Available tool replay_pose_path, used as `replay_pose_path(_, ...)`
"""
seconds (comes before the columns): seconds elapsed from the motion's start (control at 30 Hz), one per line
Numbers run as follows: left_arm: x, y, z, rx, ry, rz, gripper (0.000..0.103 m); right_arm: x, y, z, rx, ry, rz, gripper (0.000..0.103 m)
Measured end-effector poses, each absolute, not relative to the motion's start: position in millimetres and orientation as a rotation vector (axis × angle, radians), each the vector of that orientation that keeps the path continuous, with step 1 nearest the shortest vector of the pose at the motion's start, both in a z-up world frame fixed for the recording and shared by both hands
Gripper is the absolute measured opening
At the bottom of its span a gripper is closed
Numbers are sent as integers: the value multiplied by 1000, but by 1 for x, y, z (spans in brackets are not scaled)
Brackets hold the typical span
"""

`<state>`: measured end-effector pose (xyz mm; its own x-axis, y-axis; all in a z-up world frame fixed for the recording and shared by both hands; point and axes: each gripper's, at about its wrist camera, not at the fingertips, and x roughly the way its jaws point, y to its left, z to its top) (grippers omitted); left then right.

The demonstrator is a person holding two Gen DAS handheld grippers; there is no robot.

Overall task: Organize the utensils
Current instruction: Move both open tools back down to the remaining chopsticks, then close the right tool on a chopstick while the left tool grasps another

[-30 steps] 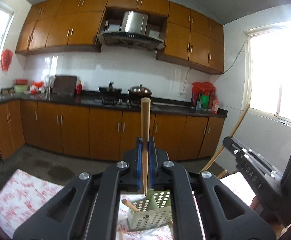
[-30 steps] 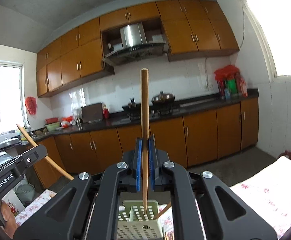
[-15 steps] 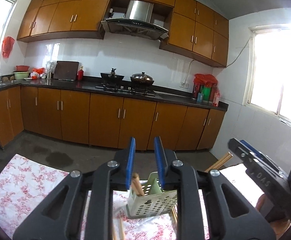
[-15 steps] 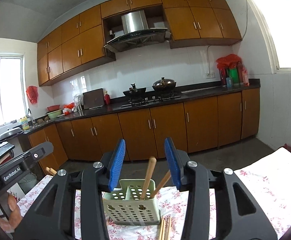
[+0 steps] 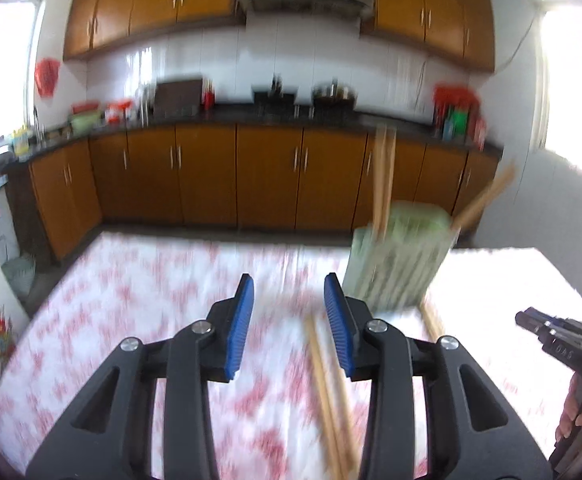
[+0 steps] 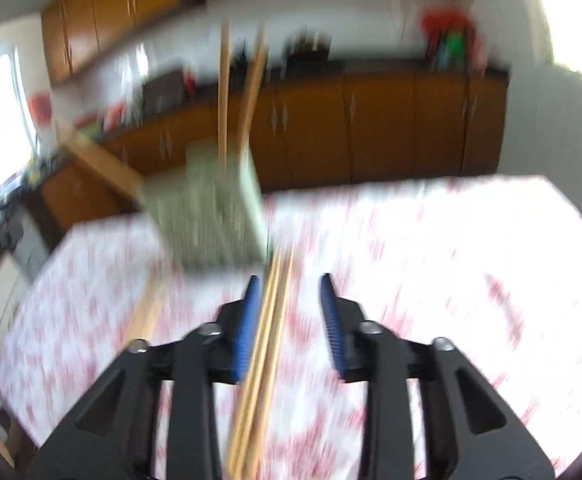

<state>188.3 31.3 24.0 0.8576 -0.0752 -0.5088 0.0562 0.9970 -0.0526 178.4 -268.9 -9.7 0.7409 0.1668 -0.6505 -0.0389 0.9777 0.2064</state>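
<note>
Chopsticks are my job: some stand in green holder point(image 5: 399, 256), rest lie loose on cloth. Largest first: table point(image 5: 131, 304), floral cloth, both views blurred. Holder sits far side, perforated, sticks point(image 5: 383, 176) upright inside, so drop zone is obvious. Loose pair point(image 6: 267, 344) lies lengthwise between my right gripper point(image 6: 289, 320) pads, jaws spread, nothing pinched; lined up for pick, I judge. Left gripper point(image 5: 289, 324) also spread, empty, another pair point(image 5: 331, 396) just beside its right pad.

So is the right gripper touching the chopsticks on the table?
Cannot tell. In the blurred right wrist view the right gripper is open with the chopsticks running close beside its left pad; no plain gap or contact shows.
</note>
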Motion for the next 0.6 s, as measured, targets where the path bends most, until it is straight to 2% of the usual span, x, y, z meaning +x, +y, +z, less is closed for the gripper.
replay_pose_path(0.1, 187, 34, -19, -54, 661, -92, 37, 177, -255, -50, 190, 849, 169, 20)
replay_pose_path(0.23, 181, 33, -53, -70, 745, -126, 37, 179, -242, -71, 170, 914, 179, 19)
replay_pose_path(0.33, 181, 26, -64, -68, 779, -156, 35, 181, -241, -80, 126, 925, 145, 8)
replay_pose_path(0.5, 183, 11, -80, -50, 832, -191, 22, 180, -258, -87, 148, 911, 67, 8)
replay_pose_path(0.6, 186, 5, -88, -38, 866, -190, 19, 177, -261, -88, 140, 905, 64, 8)
